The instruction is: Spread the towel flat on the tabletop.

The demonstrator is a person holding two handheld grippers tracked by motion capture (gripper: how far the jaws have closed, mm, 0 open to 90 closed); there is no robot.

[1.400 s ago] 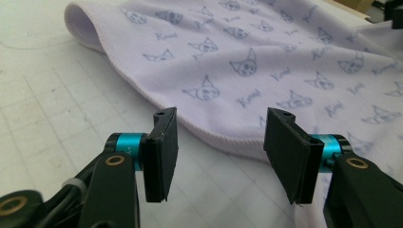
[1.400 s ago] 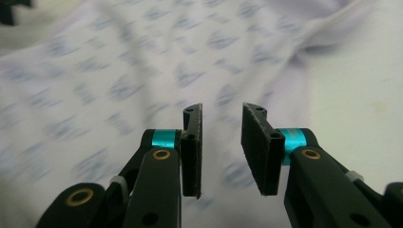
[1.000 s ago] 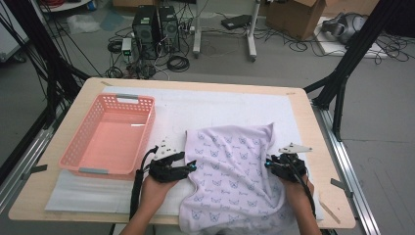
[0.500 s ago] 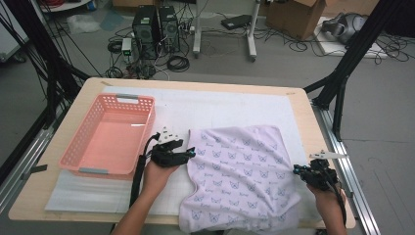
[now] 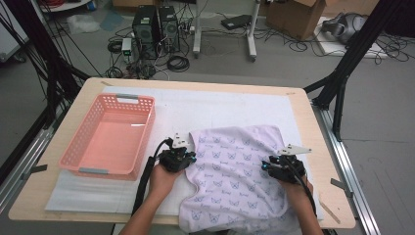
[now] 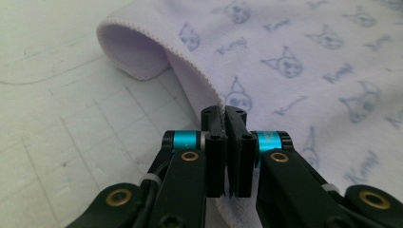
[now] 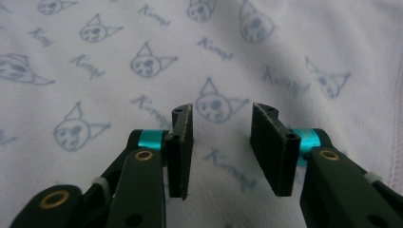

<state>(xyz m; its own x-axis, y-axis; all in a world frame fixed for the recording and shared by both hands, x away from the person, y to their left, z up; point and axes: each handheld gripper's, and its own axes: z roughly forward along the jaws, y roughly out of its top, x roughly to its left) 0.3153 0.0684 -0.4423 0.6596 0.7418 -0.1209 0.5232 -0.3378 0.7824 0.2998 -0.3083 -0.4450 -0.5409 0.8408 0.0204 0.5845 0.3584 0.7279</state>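
At the bottom of the high view, two forearms reach in, one gripper in each hand. The left gripper [image 6: 223, 114], at lower centre-left, has its jaws pressed together on the hemmed edge of the garment [image 5: 235, 181], a pale lilac piece printed with small cat faces that lies spread across the lower right of the tabletop [image 5: 313, 132] and hangs over its near edge. The right gripper [image 7: 222, 118], at lower right, hovers over the printed cloth with its jaws spread, holding nothing. This looks like the folding step: one edge is pinched, and the next move calls for the right gripper to close on cloth. Farther off, at centre left, sits one pink basket [image 5: 110, 137]. Count: one garment, one basket, two grippers.
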